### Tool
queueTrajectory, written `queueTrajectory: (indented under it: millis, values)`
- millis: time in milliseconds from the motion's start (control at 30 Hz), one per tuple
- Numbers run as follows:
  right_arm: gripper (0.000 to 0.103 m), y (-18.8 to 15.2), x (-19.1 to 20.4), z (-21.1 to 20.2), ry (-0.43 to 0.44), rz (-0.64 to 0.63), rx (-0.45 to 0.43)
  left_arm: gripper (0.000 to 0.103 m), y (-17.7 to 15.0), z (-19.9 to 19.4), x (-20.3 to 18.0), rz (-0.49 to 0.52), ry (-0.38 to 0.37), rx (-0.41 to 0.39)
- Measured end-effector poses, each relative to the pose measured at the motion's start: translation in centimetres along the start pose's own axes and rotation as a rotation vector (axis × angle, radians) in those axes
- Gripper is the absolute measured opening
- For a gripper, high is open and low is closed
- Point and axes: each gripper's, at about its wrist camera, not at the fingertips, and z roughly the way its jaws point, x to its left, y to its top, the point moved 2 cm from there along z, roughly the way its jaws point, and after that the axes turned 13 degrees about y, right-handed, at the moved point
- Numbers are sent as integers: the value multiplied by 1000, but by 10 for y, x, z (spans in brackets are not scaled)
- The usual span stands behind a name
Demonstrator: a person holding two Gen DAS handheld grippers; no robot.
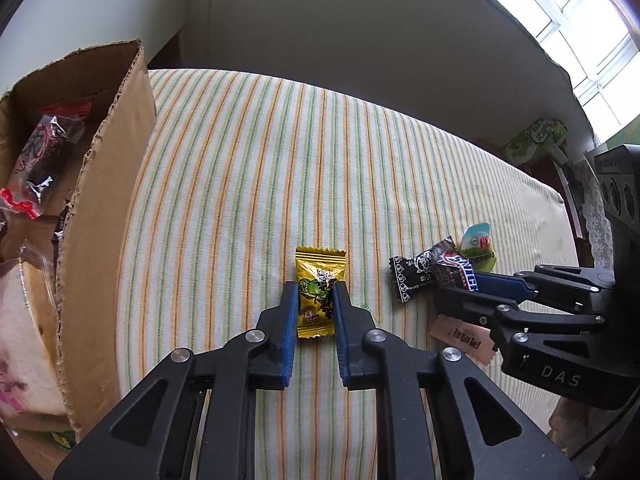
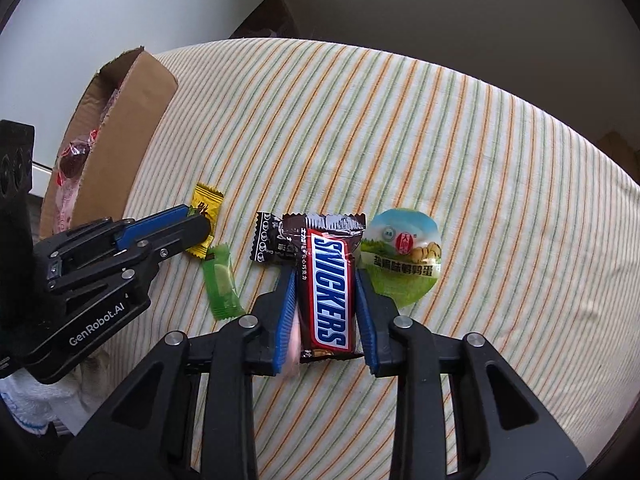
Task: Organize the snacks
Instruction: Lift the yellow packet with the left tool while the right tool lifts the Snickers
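striped cloth [image 2: 460, 140] | cardboard box [image 2: 132, 128] (one) | loose snacks: five

Glossy foil wrappers [image 2: 326, 280] lie on matt striped cloth [image 2: 440, 140] beside rough cardboard [image 1: 104, 208].

The tablecloth [image 2: 400, 128] is cream with thin orange and green stripes, and the cardboard box [image 1: 108, 208] at the left is plain brown. The near candy [image 1: 319, 280] is yellow with a green lime print (dark lettering too); the Snickers bar [image 2: 329, 288] is brown with blue-and-white lettering edged red. Both grippers are black with blue pads [image 1: 289, 320].
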Motion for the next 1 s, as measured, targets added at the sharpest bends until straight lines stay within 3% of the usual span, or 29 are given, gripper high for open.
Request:
queueTrajectory:
  millis: [400,767,867,1000]
  values:
    - [30,-20,-9,-18,3,15,-33,16,-1,1,-24,129,49,-40]
    - [30,-31,-11,-51,25,38,-97,13,0,-25,-12,38,-13,-81]
    - [30,-35,-10,-55,22,43,-96,13,0,-19,-19,81,34,-78]
    - [30,-39,-11,-60,28,54,-101,14,2,-4,-26,97,8,-9]
